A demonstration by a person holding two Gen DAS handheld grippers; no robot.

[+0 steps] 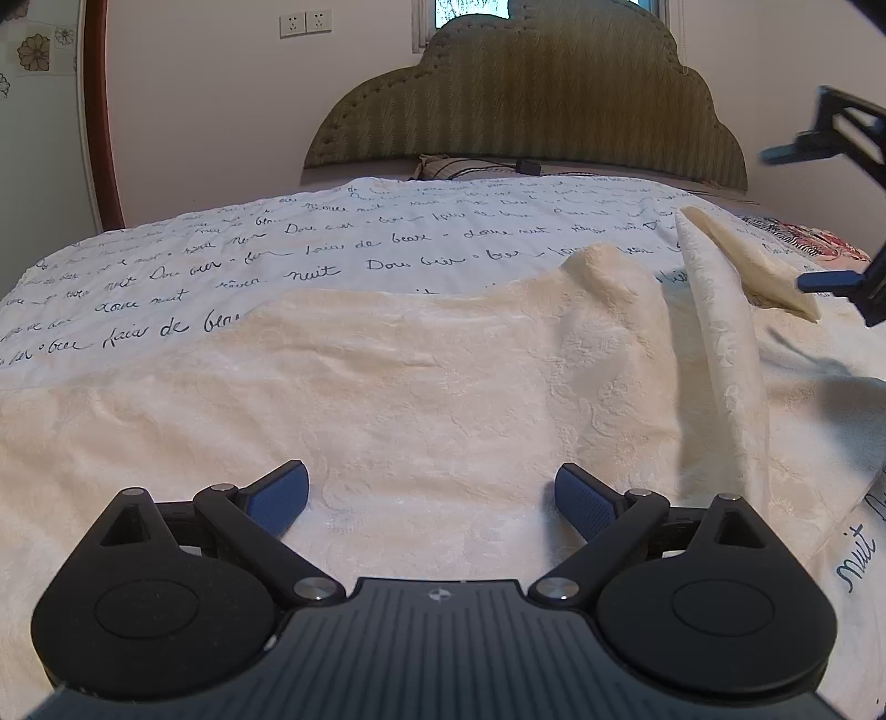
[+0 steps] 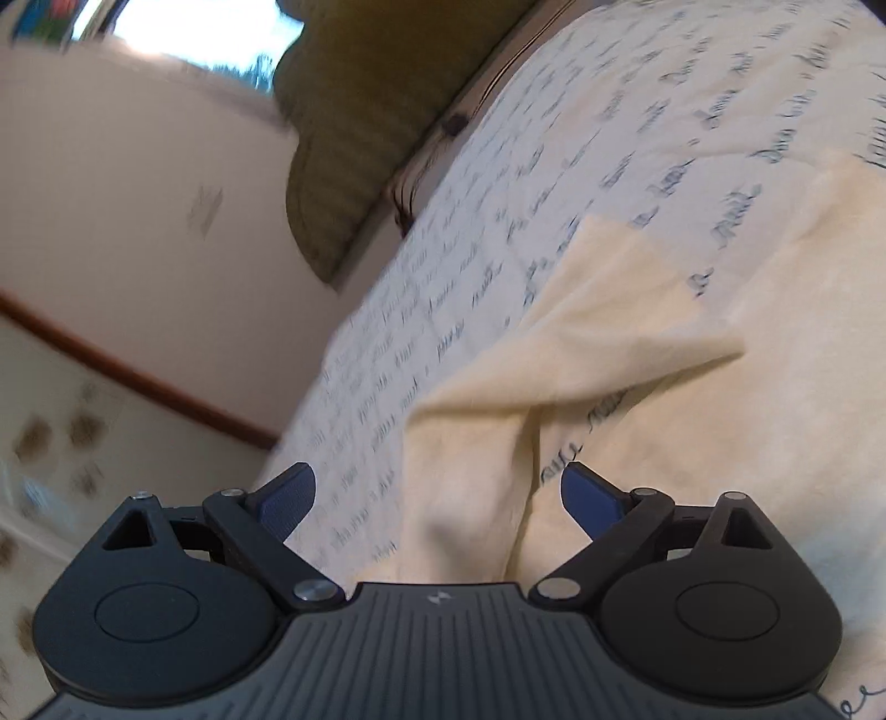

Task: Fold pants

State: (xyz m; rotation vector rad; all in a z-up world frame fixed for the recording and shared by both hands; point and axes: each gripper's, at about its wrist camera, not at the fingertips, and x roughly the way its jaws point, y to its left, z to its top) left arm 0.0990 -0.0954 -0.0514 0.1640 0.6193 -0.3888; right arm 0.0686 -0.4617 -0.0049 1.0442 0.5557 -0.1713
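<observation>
Cream textured pants [image 1: 421, 387] lie spread across a white bedspread with dark script [image 1: 332, 243]. My left gripper [image 1: 432, 501] is open and empty, low over the near part of the pants. A raised fold of the pants [image 1: 720, 310] stands up at the right, beside my right gripper [image 1: 819, 216], whose blue-tipped fingers are apart. In the tilted, blurred right wrist view, my right gripper [image 2: 437, 498] is open above a bunched, folded-over part of the pants [image 2: 554, 354].
A green padded headboard [image 1: 526, 94] and a pillow [image 1: 443, 166] are at the far end of the bed. A wall with sockets [image 1: 304, 22] is behind. A wooden frame [image 1: 97, 111] stands at the left. A patterned cloth [image 1: 803, 243] lies at the right edge.
</observation>
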